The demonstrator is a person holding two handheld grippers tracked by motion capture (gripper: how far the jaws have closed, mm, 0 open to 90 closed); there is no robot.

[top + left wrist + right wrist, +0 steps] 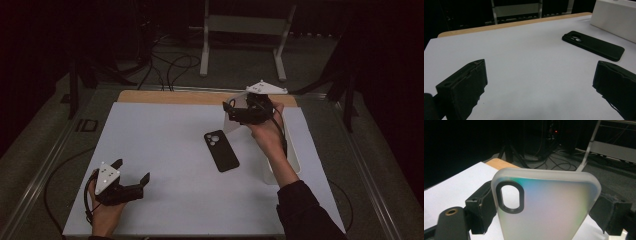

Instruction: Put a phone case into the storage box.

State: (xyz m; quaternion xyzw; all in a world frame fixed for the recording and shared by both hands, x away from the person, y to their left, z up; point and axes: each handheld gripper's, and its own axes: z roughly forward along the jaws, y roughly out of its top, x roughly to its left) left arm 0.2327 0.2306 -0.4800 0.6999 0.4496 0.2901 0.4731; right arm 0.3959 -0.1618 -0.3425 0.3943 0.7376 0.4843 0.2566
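A frosted, see-through phone case (554, 202) with an oval camera hole stands upright between the jaws of my right gripper (546, 213), which is shut on its two long sides. In the high view that gripper (235, 114) holds the frosted case (230, 123) above the far right of the white mat (160, 145). A black phone case (221, 150) lies flat on the mat just below and left of it, camera cutout at its far end. My left gripper (132, 170) rests at the near left, open and holding nothing. From there the black case (594, 45) lies ahead to the right, beyond the left gripper (539, 82).
A white box (296, 161) sits on the right of the mat under the right forearm, and its side (616, 20) shows in the left gripper view. A wooden table edge (175, 96) runs along the back. Beyond it are cables and a metal stand (205, 45).
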